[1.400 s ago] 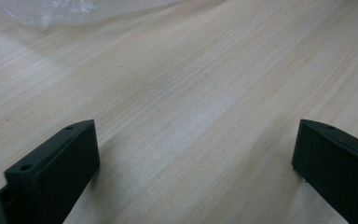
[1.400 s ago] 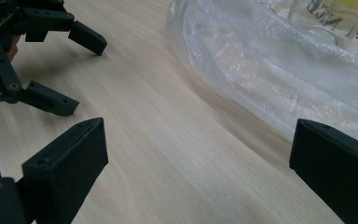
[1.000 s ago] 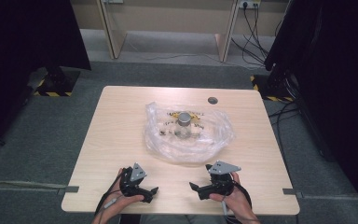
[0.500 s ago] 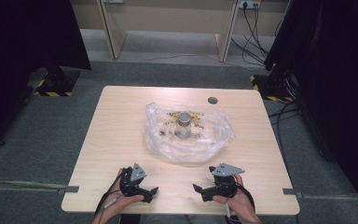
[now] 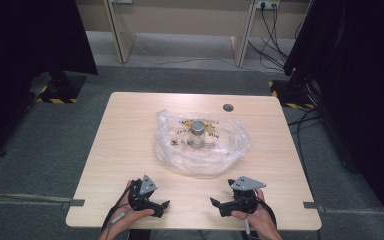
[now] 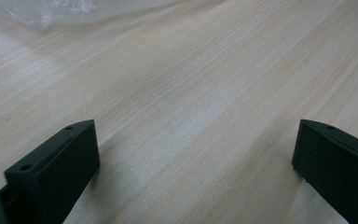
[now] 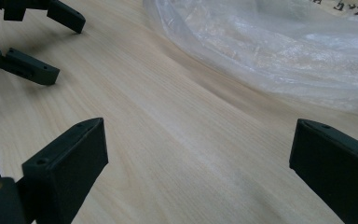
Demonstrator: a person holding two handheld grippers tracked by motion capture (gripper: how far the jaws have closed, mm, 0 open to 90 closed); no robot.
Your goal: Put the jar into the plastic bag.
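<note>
**Both claws wait open before the bag**

Left gripper (image 5: 164, 206) and right gripper (image 5: 215, 204) rest at the near edge of the table (image 5: 130, 115), jaws spread wide and grasping nothing; bare wood lies between each pair. The clear plastic bag (image 5: 205, 145) sits crumpled at the table's middle, farther in, with a small jar (image 5: 198, 134) standing inside it under a grey lid. A dark round disc (image 5: 228, 107) lies beyond, toward the far edge. Judged from this, the work is at its start: the approach. Next, both claws likely reach forward to the bag's near rim, one pinching the film so the other can get at the jar.
</note>
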